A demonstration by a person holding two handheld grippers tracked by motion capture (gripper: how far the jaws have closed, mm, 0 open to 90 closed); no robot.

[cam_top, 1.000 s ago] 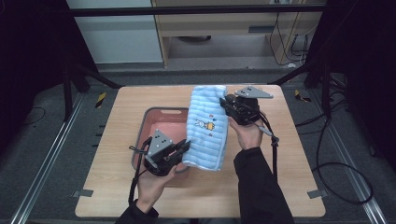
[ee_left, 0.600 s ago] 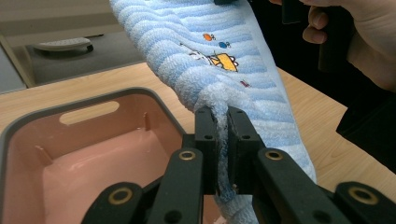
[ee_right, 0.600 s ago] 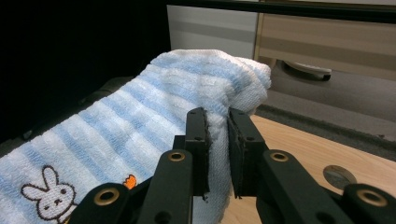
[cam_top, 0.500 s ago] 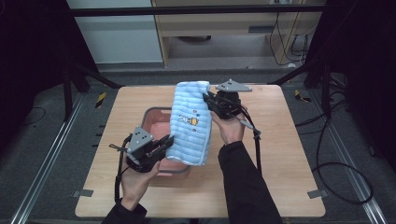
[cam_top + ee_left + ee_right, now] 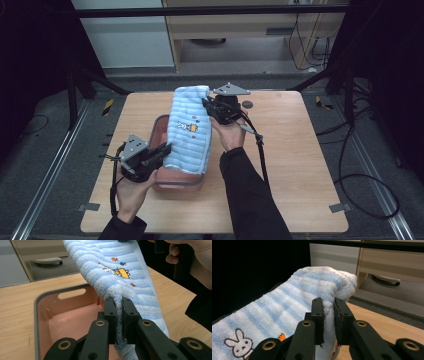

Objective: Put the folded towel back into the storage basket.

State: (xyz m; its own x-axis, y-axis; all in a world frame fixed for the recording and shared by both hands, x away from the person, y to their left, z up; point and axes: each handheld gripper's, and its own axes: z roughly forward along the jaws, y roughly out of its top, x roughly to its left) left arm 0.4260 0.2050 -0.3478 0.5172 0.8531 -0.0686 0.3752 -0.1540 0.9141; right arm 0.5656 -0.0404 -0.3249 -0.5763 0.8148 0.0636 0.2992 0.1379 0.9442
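Two hand-held grippers, one towel, one bin, all on a pale wooden worktop [image 5: 300, 165]. Item: light blue and white striped terry towel with a small rabbit motif [image 5: 189, 131], stretched lengthwise and held above and across a pink plastic rectangular bin with a grey rim [image 5: 172, 186], overhanging the bin's right side. Left hand-held gripper [image 5: 162, 150]: jaws closed on the towel's near corner, cloth bunched between them, just above the bin's near end. Right hand-held gripper [image 5: 206, 104]: jaws closed on the towel's far corner, raised past the bin's far end. Bin interior [image 5: 72, 315] looks empty; a slot handle shows in its far wall. A small dark round mark [image 5: 247, 104] sits on the worktop beyond the bin, right of the right gripper. Risk, as judged: each grip takes only a narrow pinch of thick pile, so tension between the hands could pull a corner free; lowered as it hangs, the towel's right edge would likely drape outside the bin rather than in it.
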